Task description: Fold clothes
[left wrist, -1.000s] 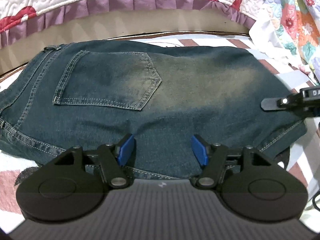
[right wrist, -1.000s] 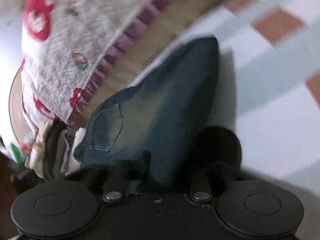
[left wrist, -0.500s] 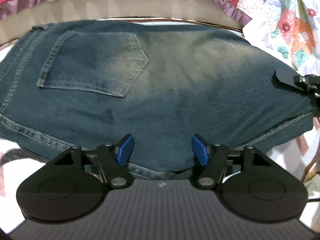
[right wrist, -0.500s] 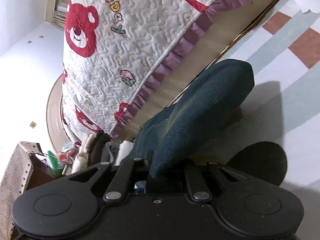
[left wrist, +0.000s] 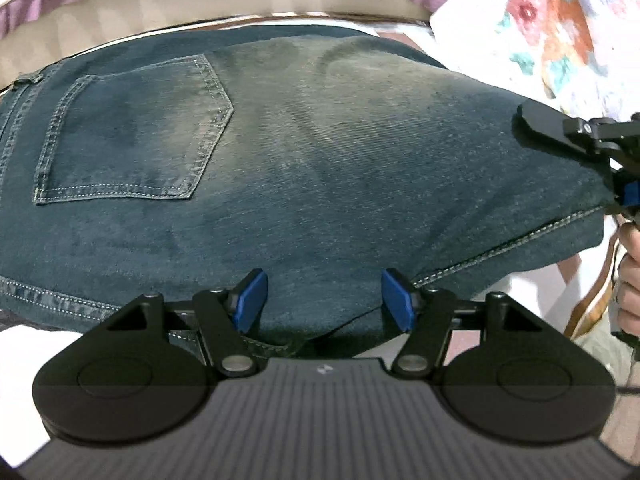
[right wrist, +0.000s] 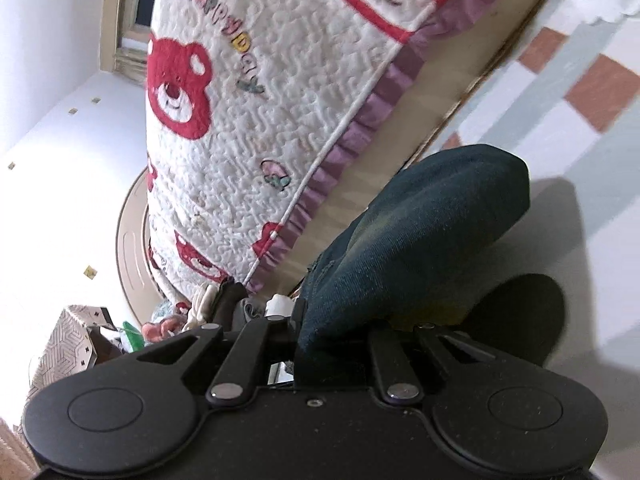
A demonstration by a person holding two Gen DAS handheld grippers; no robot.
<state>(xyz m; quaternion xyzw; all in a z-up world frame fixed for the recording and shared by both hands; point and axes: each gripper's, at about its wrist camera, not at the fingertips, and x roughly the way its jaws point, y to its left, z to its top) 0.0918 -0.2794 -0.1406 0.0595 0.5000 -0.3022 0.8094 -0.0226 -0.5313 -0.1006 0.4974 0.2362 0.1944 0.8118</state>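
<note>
**Occlusions and cut-offs**

Right gripper: fingertips buried under jeans; pads not visible. Left view: jeans cut off at left edge. Hand cropped at right edge. Floral cloth blurred.

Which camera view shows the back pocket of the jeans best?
The left wrist view: the whole back pocket lies flat there, stitching clear. The right wrist view shows only bunched jeans in the right gripper; no pocket.

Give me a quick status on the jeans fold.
Left gripper open over jeans. Right gripper shut on jeans' folded end, lifted. Nothing blocking.
</note>
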